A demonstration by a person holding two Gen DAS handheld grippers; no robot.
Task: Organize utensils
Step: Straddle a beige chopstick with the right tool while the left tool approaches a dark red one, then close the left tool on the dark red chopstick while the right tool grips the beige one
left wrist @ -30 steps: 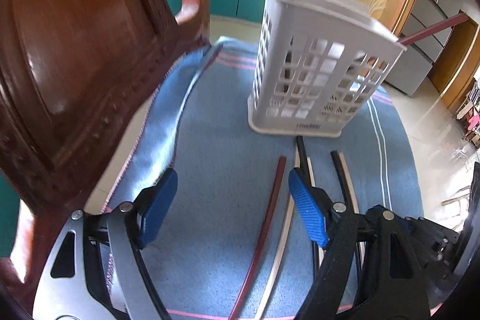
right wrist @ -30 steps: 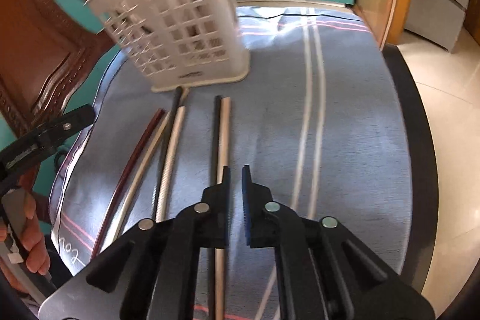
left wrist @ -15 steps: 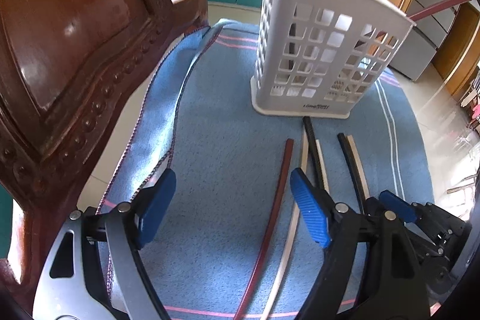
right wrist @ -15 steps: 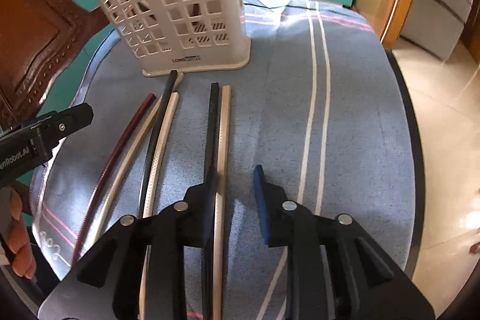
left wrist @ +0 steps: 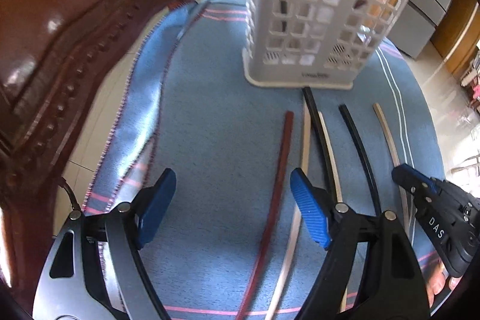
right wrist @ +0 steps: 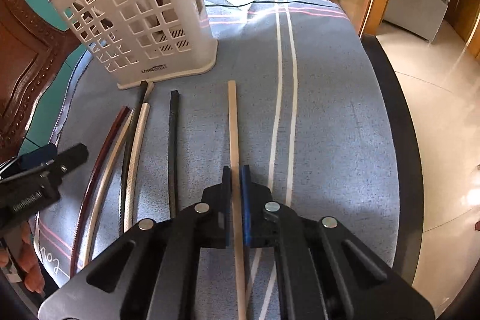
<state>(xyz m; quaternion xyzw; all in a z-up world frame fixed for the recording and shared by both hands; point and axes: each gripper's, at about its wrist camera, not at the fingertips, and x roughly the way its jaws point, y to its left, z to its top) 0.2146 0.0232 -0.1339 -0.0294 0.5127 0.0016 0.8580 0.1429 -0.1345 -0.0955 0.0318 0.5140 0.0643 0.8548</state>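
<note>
I am working two handheld tongs over a worktop (right wrist: 387,98) draped in a blue striped cloth (right wrist: 330,110). In the right wrist view, my right tongs (right wrist: 236,191) are pinching a tan chopstick (right wrist: 232,122) at lower centre of the frame, their pads pressed together on it, while its far end is pointing toward the top of the frame. The same stick is showing at the right of the left wrist view, running into those tongs.

My left tongs (left wrist: 231,209) are standing spread at the bottom of the left wrist view, nothing between the blue pads, the cloth showing in the gap. A dark red chopstick (left wrist: 282,158) is lying just beside the right-hand pad, and a pale one is touching it farther down. Right of those, a black chopstick (left wrist: 318,122) is crossing another pale stick, and a second black one (left wrist: 357,146) is lying apart.

The white plastic utensil basket (right wrist: 144,20) is standing upright at the upper left of the right wrist view, sticks already inside it. A carved wooden chair (left wrist: 60,50) is filling the left of the left wrist view.
</note>
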